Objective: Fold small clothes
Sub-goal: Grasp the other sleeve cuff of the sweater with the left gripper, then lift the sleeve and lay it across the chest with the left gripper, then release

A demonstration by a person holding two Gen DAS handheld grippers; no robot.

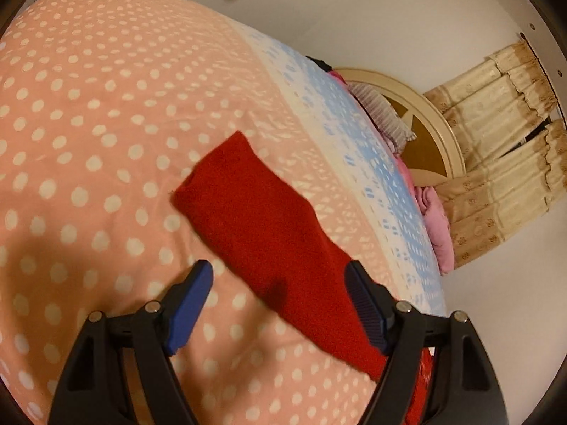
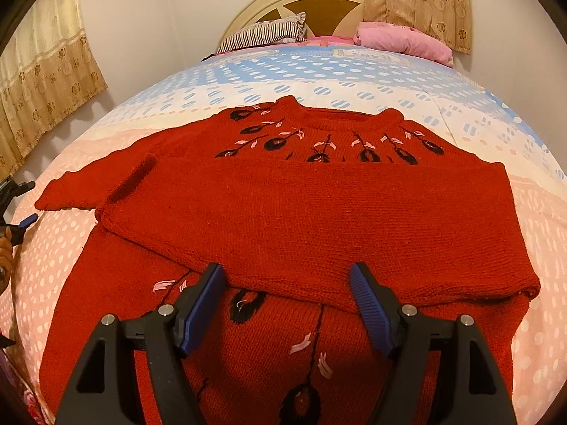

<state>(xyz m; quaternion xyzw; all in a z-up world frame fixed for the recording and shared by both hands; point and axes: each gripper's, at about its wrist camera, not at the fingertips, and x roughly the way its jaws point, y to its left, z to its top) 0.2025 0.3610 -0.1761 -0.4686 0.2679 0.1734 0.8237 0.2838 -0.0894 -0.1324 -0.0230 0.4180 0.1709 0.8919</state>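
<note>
Sweater (image 2: 301, 212): soft, limp knit; I'd pinch the sleeve (image 1: 255, 226) cuff.
Left tongs (image 1: 278, 279): apart, empty.
Right tongs (image 2: 287, 283): apart, empty.

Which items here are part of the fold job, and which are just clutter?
Job: red sweater, its unfolded sleeve, left gripper, right gripper, both open.
Clutter: striped pillow, pink bedding, curtains, headboard, bedspread.
</note>
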